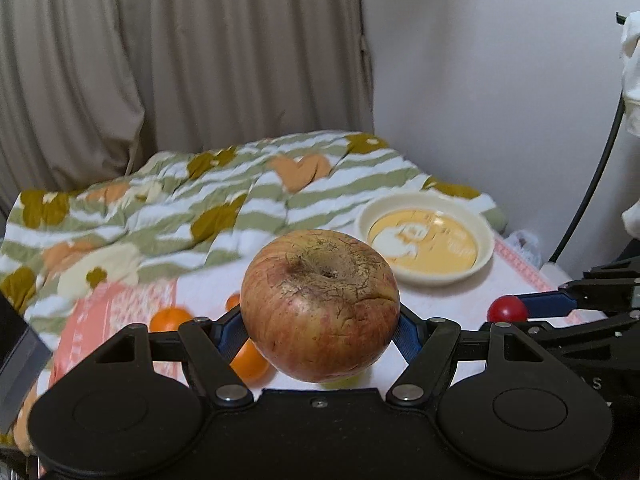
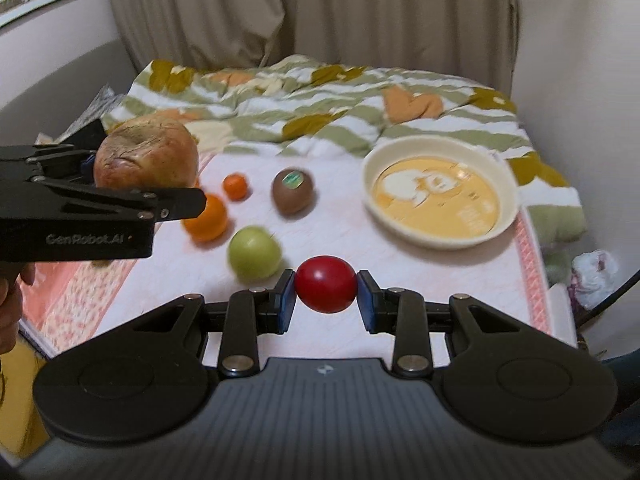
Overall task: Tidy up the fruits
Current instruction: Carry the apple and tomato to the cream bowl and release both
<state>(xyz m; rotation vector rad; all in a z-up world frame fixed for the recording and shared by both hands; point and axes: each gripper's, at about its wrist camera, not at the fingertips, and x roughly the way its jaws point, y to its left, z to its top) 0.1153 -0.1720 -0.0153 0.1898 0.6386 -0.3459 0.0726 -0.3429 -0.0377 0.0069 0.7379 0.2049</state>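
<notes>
Fingers first: in the left wrist view, the left gripper (image 1: 320, 320) has its blue pads spread wide around a big wrinkled apple (image 1: 320, 306), pinching it at centre frame and clear of the bed. Right of centre, just above the apple, sits the cream bowl (image 1: 484, 236), holding no fruit, probably where this load is headed. Two orange fruits peek out at lower left, a sliver of green shows under the apple, and the other gripper's red fruit sits at the right edge.

Over to the right wrist view: the right gripper (image 2: 326, 298) squeezes a small red fruit (image 2: 326, 289) between its pads, low centre. Count on the pink cloth (image 2: 340, 216): one green apple (image 2: 254, 254), one kiwi (image 2: 293, 191), one large orange (image 2: 208, 218), one small orange (image 2: 236, 186). Four lying loose, two carried, one bowl at upper right.
</notes>
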